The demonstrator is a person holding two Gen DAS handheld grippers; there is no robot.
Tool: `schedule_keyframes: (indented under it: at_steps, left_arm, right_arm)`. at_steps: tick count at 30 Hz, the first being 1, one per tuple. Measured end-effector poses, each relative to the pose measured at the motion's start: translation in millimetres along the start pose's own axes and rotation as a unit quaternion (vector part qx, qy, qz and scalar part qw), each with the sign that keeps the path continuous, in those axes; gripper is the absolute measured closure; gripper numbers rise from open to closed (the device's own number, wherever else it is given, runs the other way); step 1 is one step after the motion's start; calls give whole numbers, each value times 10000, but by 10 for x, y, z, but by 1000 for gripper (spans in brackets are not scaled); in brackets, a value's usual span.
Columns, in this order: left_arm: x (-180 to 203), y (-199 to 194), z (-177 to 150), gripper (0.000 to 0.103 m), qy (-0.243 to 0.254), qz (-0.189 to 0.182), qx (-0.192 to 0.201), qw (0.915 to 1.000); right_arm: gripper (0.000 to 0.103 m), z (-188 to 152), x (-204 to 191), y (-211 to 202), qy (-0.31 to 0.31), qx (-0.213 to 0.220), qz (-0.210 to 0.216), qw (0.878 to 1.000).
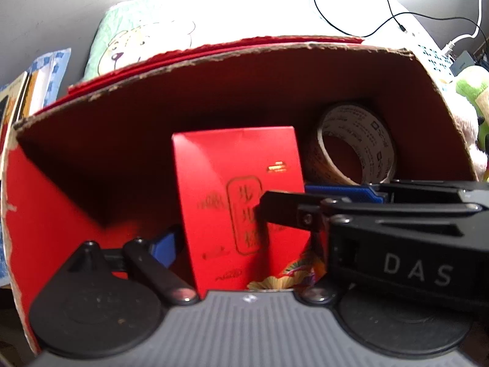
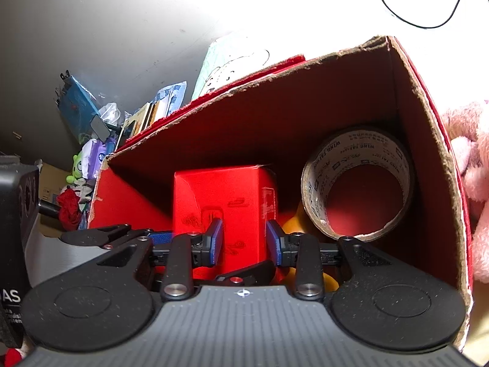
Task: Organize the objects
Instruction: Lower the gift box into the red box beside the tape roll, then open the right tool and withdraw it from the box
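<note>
A small red box with gold characters (image 1: 232, 189) (image 2: 226, 195) stands upright inside a cardboard box with a red outside (image 1: 214, 58) (image 2: 305, 64). My left gripper (image 1: 244, 244) spans the small box's width. Its left blue pad (image 1: 166, 243) lies against the box's left edge, and its right pad is hidden behind the other gripper. My right gripper (image 2: 244, 238) comes in from the right in the left wrist view. It is shut on the same box across its thickness, one blue pad (image 2: 217, 238) on each side.
A roll of printed packing tape (image 1: 351, 150) (image 2: 357, 183) leans in the carton's right corner, with something yellow (image 2: 293, 223) below it. Plush toys (image 1: 470, 98) (image 2: 470, 168) press against the carton's right wall. A mint pillow (image 1: 137, 39), books (image 1: 24, 98) and a black cable (image 1: 351, 9) lie behind.
</note>
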State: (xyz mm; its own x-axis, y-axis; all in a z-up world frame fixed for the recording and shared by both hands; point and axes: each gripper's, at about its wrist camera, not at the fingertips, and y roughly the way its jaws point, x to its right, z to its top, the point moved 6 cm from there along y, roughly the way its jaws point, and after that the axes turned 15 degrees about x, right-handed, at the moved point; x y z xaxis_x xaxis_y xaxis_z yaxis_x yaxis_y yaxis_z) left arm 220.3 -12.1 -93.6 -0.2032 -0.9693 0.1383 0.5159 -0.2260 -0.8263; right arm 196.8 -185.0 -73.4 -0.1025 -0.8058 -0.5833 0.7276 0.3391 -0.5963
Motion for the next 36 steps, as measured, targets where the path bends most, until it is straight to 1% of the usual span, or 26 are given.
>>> schedule_keyframes:
  at_steps: [3,8,15,20,36]
  left_arm:
    - [-14,-19,6,15,-50,98,107,9999]
    - [0,-38,21,15,44,288,284,9992]
    - [-13,-35,26,15,-15,299,315,9991]
    - [-15,-42,33,15,7,473,375,9982]
    - [-10,-87,45,15,133,764,561,9954]
  right_arm:
    - [68,1,-11,-4,-24,-21,-16,10000]
    - [68,7,-11,-14,-23,-27,-24,10000]
    - [68,11,-17,-15,15,-13,-18,10000]
    - [68,10,-20,-22,17,10,-28,10000]
    - [68,19,-4,-50,7,107,-15,9999]
